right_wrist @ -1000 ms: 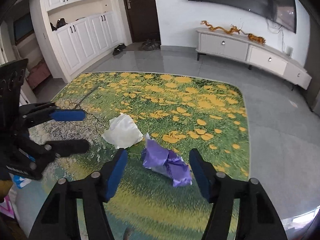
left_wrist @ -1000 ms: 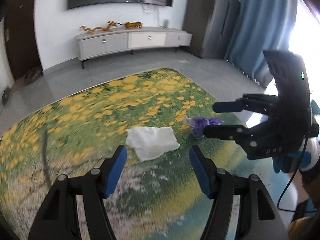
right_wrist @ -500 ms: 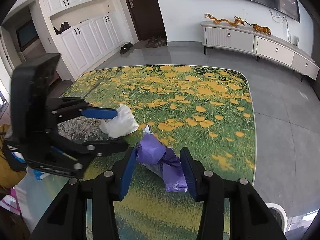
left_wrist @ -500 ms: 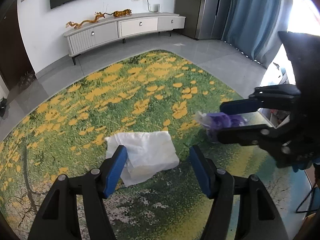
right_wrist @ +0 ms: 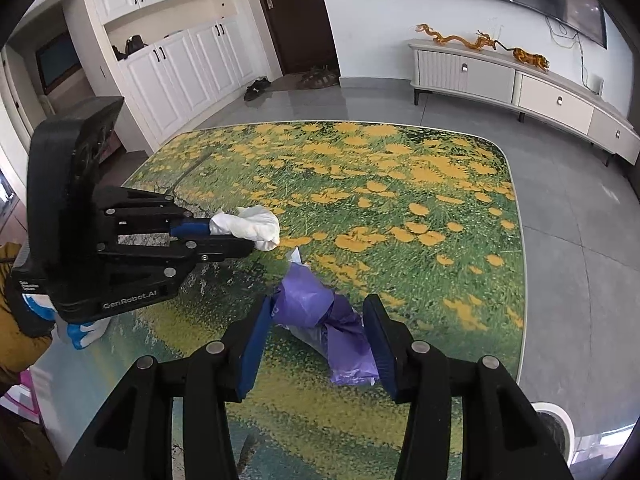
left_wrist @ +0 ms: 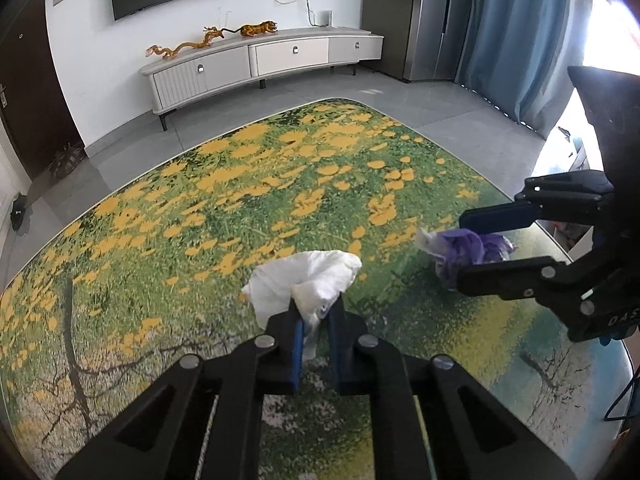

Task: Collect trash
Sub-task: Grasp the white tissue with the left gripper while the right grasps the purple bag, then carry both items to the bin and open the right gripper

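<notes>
The pick-up step of the trash collection is judged to be in hand, with both pieces being taken at once from the table printed with yellow flowers on green [left_wrist: 168, 208]. The crumpled white paper tissue [left_wrist: 308, 276] is clamped between the closed fingers of the left gripper [left_wrist: 316, 334] and appears raised slightly off the surface, its bunched upper folds standing free above the blue pads. The crumpled purple plastic wrapper [right_wrist: 324, 316], with a bit of clear film showing at its edges, is bracketed by the right gripper [right_wrist: 318, 328]; its fingers are seen partly apart, close on either side, and a firm pinch cannot be confirmed. Next, that grip is likely to need closing fully, and both pieces carrying to a bin, none of which is identified with certainty here.
</notes>
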The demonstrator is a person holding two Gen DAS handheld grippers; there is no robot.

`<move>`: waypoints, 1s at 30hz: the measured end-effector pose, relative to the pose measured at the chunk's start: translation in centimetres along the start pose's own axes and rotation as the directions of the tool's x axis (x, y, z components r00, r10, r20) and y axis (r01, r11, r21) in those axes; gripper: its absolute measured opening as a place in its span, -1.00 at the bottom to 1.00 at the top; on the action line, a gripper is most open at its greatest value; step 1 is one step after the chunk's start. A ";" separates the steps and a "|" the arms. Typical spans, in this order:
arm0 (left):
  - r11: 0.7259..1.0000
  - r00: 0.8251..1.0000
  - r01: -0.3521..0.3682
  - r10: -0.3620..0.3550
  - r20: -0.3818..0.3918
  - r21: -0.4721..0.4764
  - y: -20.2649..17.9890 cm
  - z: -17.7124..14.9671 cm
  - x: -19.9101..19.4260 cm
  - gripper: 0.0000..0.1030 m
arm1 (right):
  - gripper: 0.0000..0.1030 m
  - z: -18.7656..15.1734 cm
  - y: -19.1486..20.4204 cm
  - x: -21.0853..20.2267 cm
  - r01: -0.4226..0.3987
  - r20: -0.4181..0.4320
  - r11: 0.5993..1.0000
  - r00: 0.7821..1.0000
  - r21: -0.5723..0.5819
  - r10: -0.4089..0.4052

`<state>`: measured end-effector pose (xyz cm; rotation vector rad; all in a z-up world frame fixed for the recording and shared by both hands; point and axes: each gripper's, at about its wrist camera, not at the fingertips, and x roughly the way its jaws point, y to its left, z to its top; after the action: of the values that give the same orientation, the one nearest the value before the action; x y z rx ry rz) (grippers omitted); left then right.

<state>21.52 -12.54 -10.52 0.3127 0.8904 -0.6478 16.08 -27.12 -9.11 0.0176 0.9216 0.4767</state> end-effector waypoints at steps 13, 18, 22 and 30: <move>0.983 0.997 0.000 0.013 0.070 -0.186 1.2 -4.1 -6.4 -0.83 | -0.13 -0.5 2.8 0.7 0.025 -0.009 1.000 1.000 0.010 -0.025; 0.973 0.995 -0.011 0.034 0.095 -0.231 1.5 -5.9 -9.7 -0.83 | -0.17 -1.6 4.8 0.1 0.026 -0.016 1.000 1.000 0.005 -0.026; 0.969 0.991 -0.020 0.051 0.120 -0.246 1.2 -7.2 -12.2 -0.83 | -0.18 -2.9 6.6 -1.0 -0.005 -0.010 1.000 1.000 0.007 0.006; 0.966 0.982 -0.022 0.069 0.177 -0.256 -0.5 -7.6 -16.2 -0.83 | -0.18 -4.6 7.8 -7.1 -0.039 0.109 0.999 0.993 0.030 0.035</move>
<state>9.10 -2.72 -2.15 0.0421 0.7746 -0.5042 5.94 -23.90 -4.79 0.0890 0.8235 0.4904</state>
